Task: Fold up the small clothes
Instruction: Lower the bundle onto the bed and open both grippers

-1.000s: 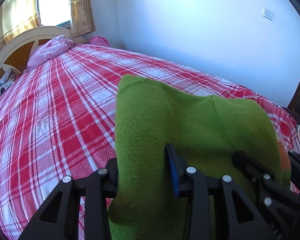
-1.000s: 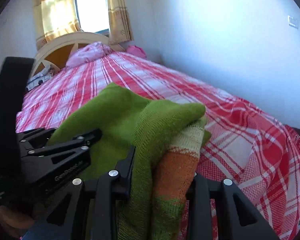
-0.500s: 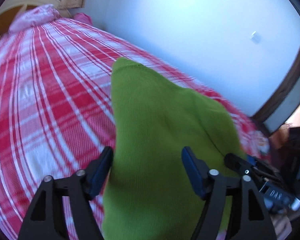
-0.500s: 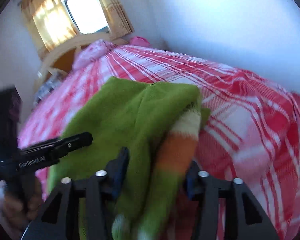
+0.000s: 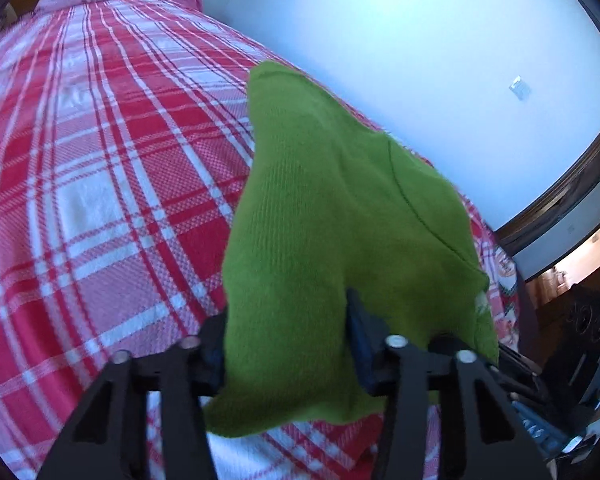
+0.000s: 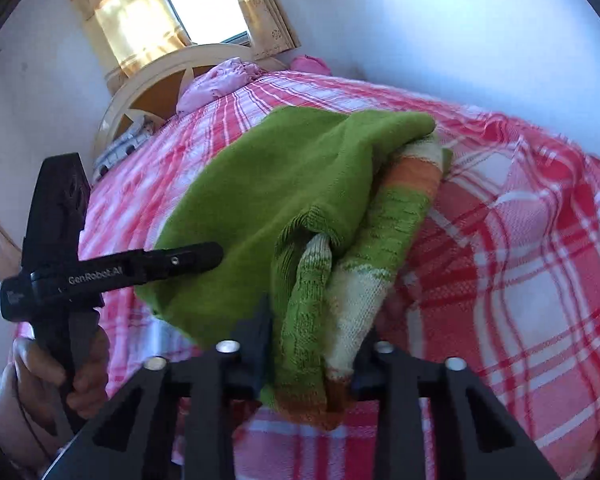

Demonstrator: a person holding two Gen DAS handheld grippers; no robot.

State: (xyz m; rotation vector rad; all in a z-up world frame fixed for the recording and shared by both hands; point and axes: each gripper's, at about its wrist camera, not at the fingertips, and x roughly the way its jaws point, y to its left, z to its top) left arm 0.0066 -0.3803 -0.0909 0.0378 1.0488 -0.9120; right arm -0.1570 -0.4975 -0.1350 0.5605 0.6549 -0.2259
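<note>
A green sweater [image 5: 332,216] hangs above the red plaid bedspread [image 5: 100,184], held up between both tools. The left gripper [image 5: 286,332] is clamped on its plain green edge, and the right gripper [image 6: 312,344] is clamped on the bunched striped part [image 6: 380,256].

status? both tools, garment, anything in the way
Left tool and right tool both shut on green knit garment, lifted over plaid bed. Nothing in the way.
</note>
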